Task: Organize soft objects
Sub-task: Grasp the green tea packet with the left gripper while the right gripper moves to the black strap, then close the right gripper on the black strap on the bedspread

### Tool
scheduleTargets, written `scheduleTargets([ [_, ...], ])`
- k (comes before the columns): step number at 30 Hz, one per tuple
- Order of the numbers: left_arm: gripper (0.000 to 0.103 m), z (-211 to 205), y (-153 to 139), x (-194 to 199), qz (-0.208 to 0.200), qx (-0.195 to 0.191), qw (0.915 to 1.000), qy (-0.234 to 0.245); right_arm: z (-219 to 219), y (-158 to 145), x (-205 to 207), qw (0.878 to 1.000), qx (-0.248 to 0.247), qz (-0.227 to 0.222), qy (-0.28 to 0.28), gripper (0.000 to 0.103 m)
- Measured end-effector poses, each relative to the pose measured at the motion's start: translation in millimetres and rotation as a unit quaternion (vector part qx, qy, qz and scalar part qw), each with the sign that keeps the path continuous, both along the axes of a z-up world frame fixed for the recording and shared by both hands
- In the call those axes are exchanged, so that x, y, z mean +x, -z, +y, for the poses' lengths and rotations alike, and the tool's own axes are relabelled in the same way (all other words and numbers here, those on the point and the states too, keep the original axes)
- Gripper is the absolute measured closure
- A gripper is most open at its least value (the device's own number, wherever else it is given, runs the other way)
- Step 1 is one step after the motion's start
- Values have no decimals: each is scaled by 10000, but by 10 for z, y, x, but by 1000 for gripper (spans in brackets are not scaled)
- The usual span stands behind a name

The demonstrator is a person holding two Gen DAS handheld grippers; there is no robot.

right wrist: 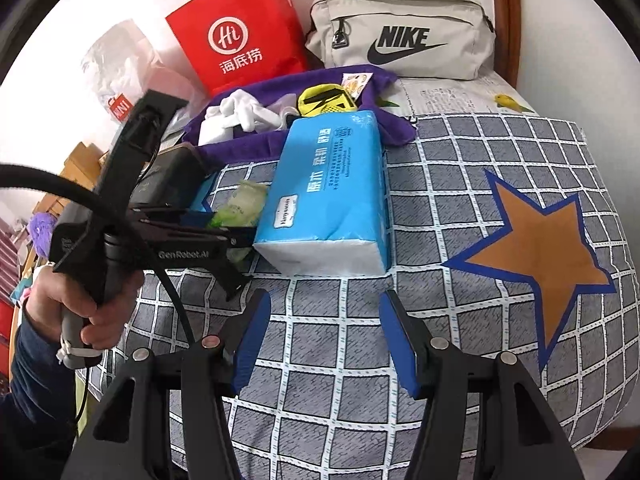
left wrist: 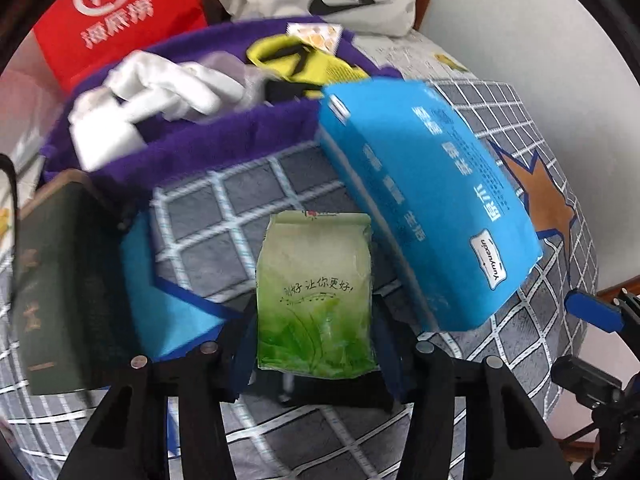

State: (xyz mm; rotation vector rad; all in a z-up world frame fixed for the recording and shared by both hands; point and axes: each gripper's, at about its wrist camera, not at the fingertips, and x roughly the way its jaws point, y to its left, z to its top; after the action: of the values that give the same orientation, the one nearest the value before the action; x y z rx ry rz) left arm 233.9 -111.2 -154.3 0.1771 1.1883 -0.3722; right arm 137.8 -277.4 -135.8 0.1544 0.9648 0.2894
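Note:
My left gripper [left wrist: 316, 332] is shut on a small green tissue pack [left wrist: 316, 296] and holds it just above the checked bedspread; it also shows in the right wrist view [right wrist: 240, 208], held by the left gripper [right wrist: 236, 236]. A big blue tissue pack [left wrist: 428, 196] lies right of it, seen also in the right wrist view [right wrist: 328, 196]. Behind them a purple cloth basket [left wrist: 224, 144] holds white cloth [left wrist: 160, 100] and a yellow item [left wrist: 304, 60]. My right gripper [right wrist: 324, 340] is open and empty, in front of the blue pack.
A dark green book [left wrist: 52, 280] lies left of the left gripper. A red paper bag [right wrist: 240, 36] and a grey Nike pouch [right wrist: 404, 36] stand at the back against the wall. The bedspread [right wrist: 480, 340] with an orange star [right wrist: 536, 240] spreads to the right.

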Motion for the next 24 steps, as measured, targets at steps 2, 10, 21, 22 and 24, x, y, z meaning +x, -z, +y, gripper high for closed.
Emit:
scheduleTargets([
  [2, 54, 138, -119, -36, -95, -52, 9999, -115, 54, -4, -11, 10000, 1, -20, -77, 47],
  [10, 53, 724, -602, -169, -509, -354, 9959, -653, 511, 97, 32, 9959, -56, -225, -876, 47],
  [21, 53, 1112, -786, -419, -709, -531, 9908, -1020, 1310, 405, 310, 9765, -641, -329, -2032, 49],
  [22, 53, 1131, -784, -439, -718, -569, 9905, -1026, 1351, 438, 344, 9757, -755, -289, -2037, 50],
  [24, 53, 1155, -776, -470, -715, -627, 9901, -1037, 1413, 513, 404, 9729, -997, -269, -2068, 55],
])
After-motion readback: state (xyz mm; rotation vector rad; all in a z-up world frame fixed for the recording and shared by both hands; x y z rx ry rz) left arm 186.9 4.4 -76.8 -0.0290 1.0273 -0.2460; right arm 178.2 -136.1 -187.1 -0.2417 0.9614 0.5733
